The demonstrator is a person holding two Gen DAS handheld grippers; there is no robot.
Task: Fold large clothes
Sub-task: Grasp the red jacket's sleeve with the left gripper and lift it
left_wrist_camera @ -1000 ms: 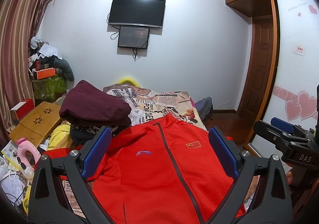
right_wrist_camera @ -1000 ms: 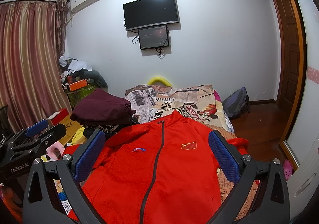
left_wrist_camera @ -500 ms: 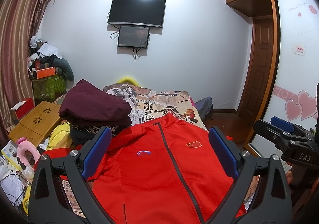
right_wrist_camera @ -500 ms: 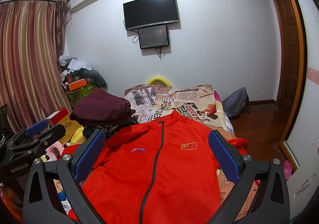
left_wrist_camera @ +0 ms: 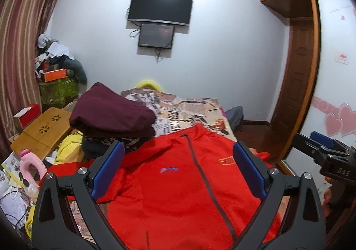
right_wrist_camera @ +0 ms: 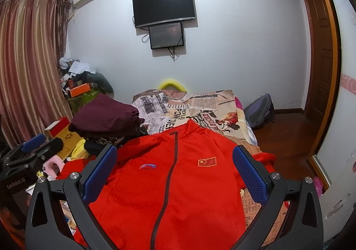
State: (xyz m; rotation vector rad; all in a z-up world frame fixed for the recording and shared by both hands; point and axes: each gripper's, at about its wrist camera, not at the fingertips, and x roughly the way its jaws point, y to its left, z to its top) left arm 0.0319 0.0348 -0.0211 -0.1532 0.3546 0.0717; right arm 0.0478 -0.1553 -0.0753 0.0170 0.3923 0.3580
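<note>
Right now the red jacket (left_wrist_camera: 178, 187) is lying spread out, front up and zipped, on the bed (left_wrist_camera: 189, 110). Both the left tongs (left_wrist_camera: 178, 172) and the right tongs (right_wrist_camera: 174, 172) are hovering above it with jaws wide apart, gripping nothing. Folded dark clothes (right_wrist_camera: 106, 116) are sitting stacked beside its left shoulder.

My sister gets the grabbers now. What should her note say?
Left gripper: open, empty, above the jacket.
Right gripper: open, empty, above it too.
The red zip-up track jacket lies spread flat, front up, zip closed, collar away from you, on the newspaper-print bedsheet. Folded maroon clothes sit stacked at its left.
Done: jacket laid out.
Left: every fold; probably begin with the sleeves.
</note>
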